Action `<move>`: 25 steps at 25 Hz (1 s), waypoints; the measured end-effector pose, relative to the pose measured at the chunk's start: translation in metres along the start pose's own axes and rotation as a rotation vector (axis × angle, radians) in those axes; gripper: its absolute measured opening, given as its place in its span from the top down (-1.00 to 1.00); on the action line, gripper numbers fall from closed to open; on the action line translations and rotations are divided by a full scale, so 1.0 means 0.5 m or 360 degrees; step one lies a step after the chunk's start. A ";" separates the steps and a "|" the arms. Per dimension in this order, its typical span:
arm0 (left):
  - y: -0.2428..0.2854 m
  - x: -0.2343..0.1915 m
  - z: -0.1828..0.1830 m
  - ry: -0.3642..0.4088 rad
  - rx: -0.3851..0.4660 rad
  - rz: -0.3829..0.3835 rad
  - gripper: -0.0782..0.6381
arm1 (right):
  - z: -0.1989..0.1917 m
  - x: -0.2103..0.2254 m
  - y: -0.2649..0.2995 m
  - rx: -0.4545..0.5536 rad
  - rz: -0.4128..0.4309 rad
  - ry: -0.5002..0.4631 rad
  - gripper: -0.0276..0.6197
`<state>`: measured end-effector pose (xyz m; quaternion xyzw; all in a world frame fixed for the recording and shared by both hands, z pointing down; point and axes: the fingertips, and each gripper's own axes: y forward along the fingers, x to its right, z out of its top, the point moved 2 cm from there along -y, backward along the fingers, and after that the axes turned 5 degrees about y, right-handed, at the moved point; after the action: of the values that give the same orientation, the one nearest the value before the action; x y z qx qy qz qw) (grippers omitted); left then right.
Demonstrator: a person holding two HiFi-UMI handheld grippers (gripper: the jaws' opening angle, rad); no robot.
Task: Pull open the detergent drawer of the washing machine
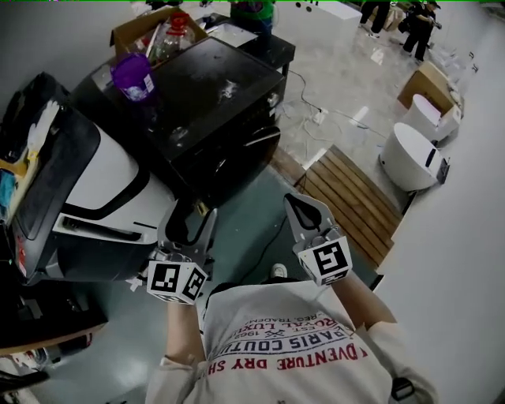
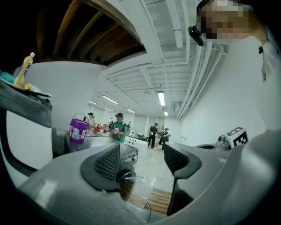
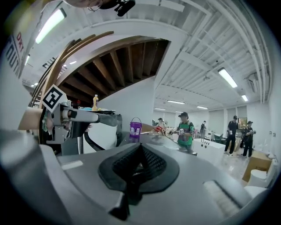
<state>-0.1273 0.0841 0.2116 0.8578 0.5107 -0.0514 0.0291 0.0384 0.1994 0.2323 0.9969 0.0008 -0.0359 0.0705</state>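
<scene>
The white washing machine (image 1: 110, 185) with a dark front stands at the left, and a black machine (image 1: 197, 102) stands behind it. I cannot pick out the detergent drawer in any view. My left gripper (image 1: 192, 217) (image 2: 142, 160) is open with nothing between its jaws; it hovers just off the white machine's right side and points level past the black machine (image 2: 127, 154). My right gripper (image 1: 304, 209) (image 3: 139, 165) is shut on nothing, its pads pressed together, over the floor to the right of both machines.
A purple bucket (image 1: 132, 76) (image 2: 79, 128) (image 3: 135, 128) sits on the black machine beside a cardboard box (image 1: 150, 28). A wooden pallet (image 1: 351, 201), floor cables (image 1: 316, 110) and white round appliances (image 1: 410, 154) lie to the right. People (image 1: 418, 24) stand at the back.
</scene>
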 end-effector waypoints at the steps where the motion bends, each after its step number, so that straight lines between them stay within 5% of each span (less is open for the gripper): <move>1: 0.014 0.008 -0.003 -0.0045 -0.0001 0.0040 -0.09 | -0.002 0.023 0.005 -0.0003 0.0028 -0.0009 0.91; 12: 0.090 -0.025 -0.104 -0.0316 -0.0026 0.0282 -0.09 | -0.041 0.130 0.129 -0.0031 0.0229 0.0055 0.91; 19: 0.185 -0.129 -0.197 -0.0712 0.0125 0.0366 -0.09 | -0.101 0.157 0.289 -0.0080 0.0365 0.0041 0.91; 25: 0.262 -0.218 -0.291 -0.0751 0.0078 0.0533 -0.09 | -0.139 0.149 0.452 -0.0177 0.0587 0.0007 0.91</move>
<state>-0.0552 -0.0588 0.3688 0.8949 0.3396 -0.2563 0.1344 0.1192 -0.0147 0.3275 0.9747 -0.1798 -0.0201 0.1309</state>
